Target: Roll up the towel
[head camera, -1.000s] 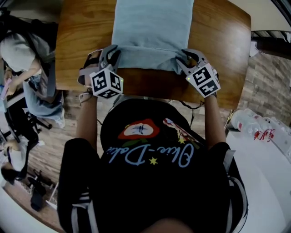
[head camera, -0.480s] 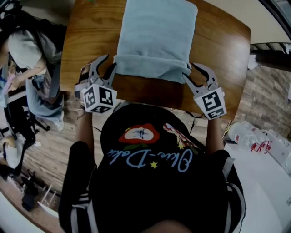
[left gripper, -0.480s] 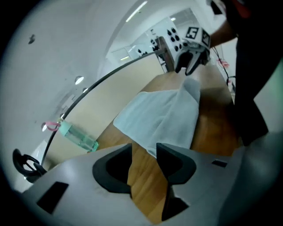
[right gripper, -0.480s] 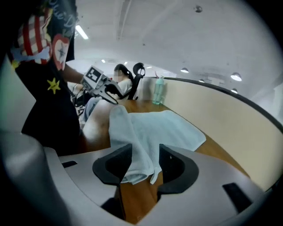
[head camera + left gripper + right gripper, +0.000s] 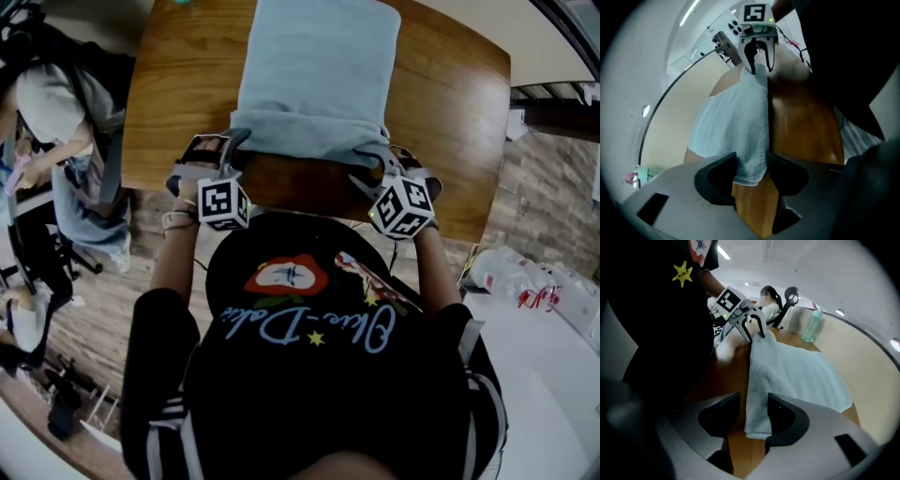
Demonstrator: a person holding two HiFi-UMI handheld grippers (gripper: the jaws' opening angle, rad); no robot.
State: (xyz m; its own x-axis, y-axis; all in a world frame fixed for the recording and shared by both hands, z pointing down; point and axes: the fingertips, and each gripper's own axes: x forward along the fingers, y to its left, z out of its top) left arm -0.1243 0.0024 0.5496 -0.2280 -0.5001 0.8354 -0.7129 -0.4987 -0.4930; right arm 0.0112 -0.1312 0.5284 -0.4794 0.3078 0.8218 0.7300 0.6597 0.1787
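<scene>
A light blue towel (image 5: 319,66) lies lengthwise on the wooden table (image 5: 459,112), its near end turned over into a thick roll (image 5: 309,136). My left gripper (image 5: 230,150) is at the roll's left end and my right gripper (image 5: 380,161) at its right end. In the left gripper view the roll's end (image 5: 752,159) sits between the jaws of the left gripper (image 5: 751,171), which have just been opening. In the right gripper view the right gripper (image 5: 753,416) straddles the other end (image 5: 761,413), its jaws also just opened, with a gap at one pad.
A seated person (image 5: 56,122) is on the floor side to the left of the table. Plastic bottles (image 5: 525,267) lie on a white surface at the right. A green bottle (image 5: 813,324) stands at the table's far end. The table's near edge lies just under both grippers.
A second ago both grippers were closed on the roll's corners. They let go and swung outward with jaws wide, then came back in and rolled round the roll's two ends.
</scene>
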